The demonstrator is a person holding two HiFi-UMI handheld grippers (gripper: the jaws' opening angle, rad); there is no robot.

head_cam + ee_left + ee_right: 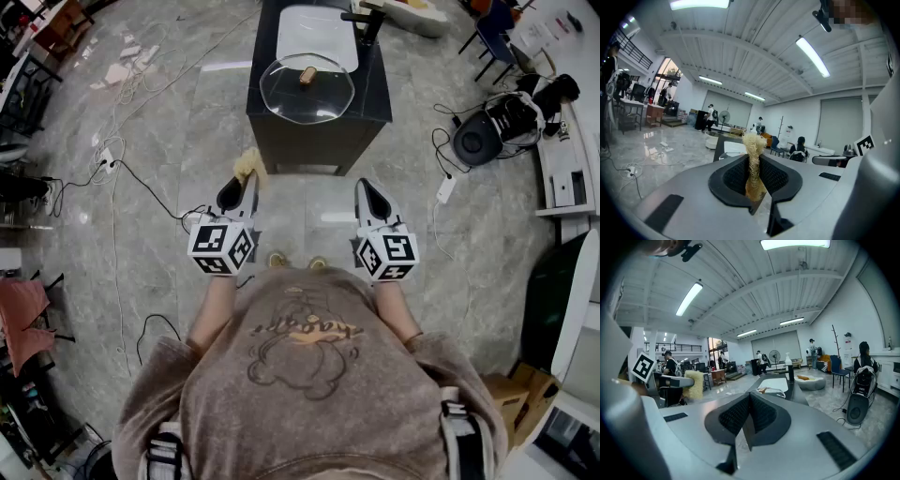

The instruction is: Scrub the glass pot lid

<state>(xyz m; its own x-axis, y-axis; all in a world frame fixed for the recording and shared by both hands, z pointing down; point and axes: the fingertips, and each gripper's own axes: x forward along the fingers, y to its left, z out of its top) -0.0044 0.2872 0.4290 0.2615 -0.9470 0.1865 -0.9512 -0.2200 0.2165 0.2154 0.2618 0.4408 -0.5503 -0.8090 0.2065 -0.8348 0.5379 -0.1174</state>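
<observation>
My left gripper point(242, 184) clamps the loofah scrubber point(247, 165), my right gripper point(367, 191) is closed and empty. I'd steady the glass pot lid point(307, 89), top centre, before scrubbing.

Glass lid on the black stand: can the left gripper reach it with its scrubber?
Probably yes. The glass lid lies uncovered near the front of the stand, ahead of the left gripper, shut on the scrubber; nothing stands between them.

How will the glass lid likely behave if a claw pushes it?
The lid looks like clear glass: probably rigid, fragile, slick. It sits dome-up near the front edge of the counter, so a push may slide it off. Its knob seems the surest grip.
</observation>
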